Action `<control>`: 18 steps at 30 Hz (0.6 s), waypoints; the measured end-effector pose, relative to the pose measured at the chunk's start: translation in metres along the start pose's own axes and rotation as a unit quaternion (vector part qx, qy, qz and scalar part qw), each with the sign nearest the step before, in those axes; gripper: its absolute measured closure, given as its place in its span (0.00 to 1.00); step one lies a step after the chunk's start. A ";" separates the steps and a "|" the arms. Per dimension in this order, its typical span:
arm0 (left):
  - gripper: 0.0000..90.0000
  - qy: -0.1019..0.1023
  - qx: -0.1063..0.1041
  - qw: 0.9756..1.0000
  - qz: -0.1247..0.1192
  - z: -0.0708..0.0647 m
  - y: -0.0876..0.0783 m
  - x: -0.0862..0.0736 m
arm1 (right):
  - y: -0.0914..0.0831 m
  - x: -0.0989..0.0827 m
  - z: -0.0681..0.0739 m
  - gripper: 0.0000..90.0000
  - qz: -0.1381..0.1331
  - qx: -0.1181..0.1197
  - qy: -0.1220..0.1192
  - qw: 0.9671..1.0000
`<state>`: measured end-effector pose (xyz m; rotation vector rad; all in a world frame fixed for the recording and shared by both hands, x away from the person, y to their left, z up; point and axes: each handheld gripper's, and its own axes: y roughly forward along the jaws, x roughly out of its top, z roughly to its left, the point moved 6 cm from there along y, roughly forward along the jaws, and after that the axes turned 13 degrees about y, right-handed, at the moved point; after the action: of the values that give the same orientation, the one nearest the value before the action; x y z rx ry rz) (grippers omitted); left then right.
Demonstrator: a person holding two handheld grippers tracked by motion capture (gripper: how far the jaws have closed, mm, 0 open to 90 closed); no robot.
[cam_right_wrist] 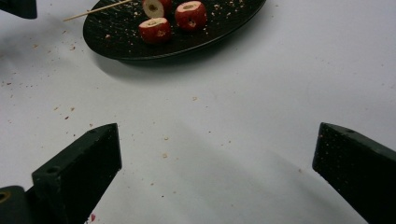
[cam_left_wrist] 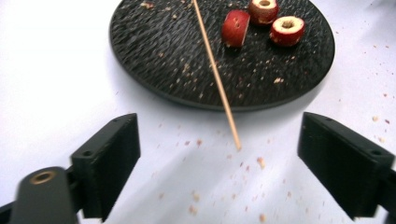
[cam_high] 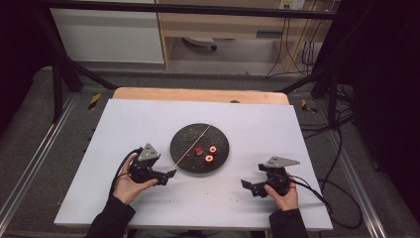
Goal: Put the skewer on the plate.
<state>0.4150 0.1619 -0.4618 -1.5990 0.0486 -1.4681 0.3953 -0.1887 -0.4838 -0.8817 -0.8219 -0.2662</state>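
Left gripper view: the left gripper (cam_left_wrist: pixel 219 163) has its jaws spread wide, nothing between them but bare white table (cam_left_wrist: pixel 56 84) and scattered crumbs (cam_left_wrist: pixel 260 162). Neither pad touches anything. Just ahead of the gap lies the near tip of a thin wooden skewer (cam_left_wrist: pixel 217 77); the tip rests on the table, off the plate's edge, and the stick runs away across the black round plate (cam_left_wrist: pixel 154 51). The skewer is bare, with nothing threaded on it. On the plate's far side, right of the skewer, sit three red fruit pieces (cam_left_wrist: pixel 236 29), cored, pale flesh showing at the cut faces. Two are touching or nearly so; the third stands on edge just beside the skewer, apart from it.

High view: left gripper (cam_high: pixel 171 174) sits low at the plate's (cam_high: pixel 190 158) near left rim, held in the person's left hand (cam_high: pixel 130 184), pointing right toward the skewer (cam_high: pixel 193 144). The skewer lies diagonally over the plate, overhanging the near left rim. Fruit pieces (cam_high: pixel 208 152) cluster right of centre on the plate. Right gripper (cam_high: pixel 246 185) is well apart from the plate, near the table's front right, held in the right hand (cam_high: pixel 283 196), pointing left.

Right gripper view: right gripper (cam_right_wrist: pixel 217 168) jaws also stand wide apart, empty, over bare table with a few crumbs. Plate (cam_right_wrist: pixel 116 35), fruit pieces (cam_right_wrist: pixel 190 15) and skewer (cam_right_wrist: pixel 95 10) lie farther off at top left.
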 end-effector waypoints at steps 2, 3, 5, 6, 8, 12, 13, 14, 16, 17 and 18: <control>0.10 -0.006 0.003 1.000 -0.003 0.002 -0.005 -0.007 | 0.000 0.000 0.000 0.02 0.001 -0.001 0.002 1.000; 0.08 -0.008 0.003 1.000 -0.003 0.003 -0.007 -0.009 | 0.001 0.000 0.000 0.02 0.000 0.000 0.000 1.000; 0.06 -0.018 0.005 1.000 -0.007 0.004 -0.013 -0.017 | 0.001 -0.001 0.000 0.02 0.002 -0.001 0.001 1.000; 0.06 -0.019 0.007 1.000 -0.007 0.005 -0.016 -0.021 | 0.001 -0.001 0.000 0.02 0.002 -0.001 0.001 1.000; 0.05 -0.022 0.011 1.000 -0.008 0.007 -0.021 -0.028 | 0.001 -0.001 0.000 0.02 0.003 -0.002 0.000 1.000; 0.05 -0.029 0.015 0.999 -0.011 0.008 -0.029 -0.042 | 0.002 -0.002 -0.001 0.02 0.005 -0.003 -0.002 1.000; 0.05 -0.030 0.014 0.999 -0.010 0.009 -0.030 -0.045 | 0.001 -0.002 -0.001 0.02 0.005 -0.004 -0.002 1.000; 0.05 -0.030 0.014 0.999 -0.009 0.009 -0.031 -0.048 | 0.001 -0.002 -0.001 0.02 0.006 -0.004 -0.002 1.000; 0.05 -0.035 0.013 0.999 -0.009 0.009 -0.033 -0.055 | 0.001 -0.002 0.000 0.02 0.007 -0.004 0.002 1.000; 0.05 -0.035 0.014 0.999 -0.007 0.009 -0.034 -0.057 | 0.001 -0.002 0.000 0.02 0.007 -0.005 0.002 1.000; 0.05 -0.035 0.014 0.999 -0.005 0.010 -0.035 -0.062 | 0.001 -0.003 0.000 0.02 0.009 -0.005 0.002 1.000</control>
<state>0.3870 0.2233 -0.4854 -1.6291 -0.0216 -1.4131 0.3944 -0.1882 -0.4865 -0.8978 -0.8094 -0.2575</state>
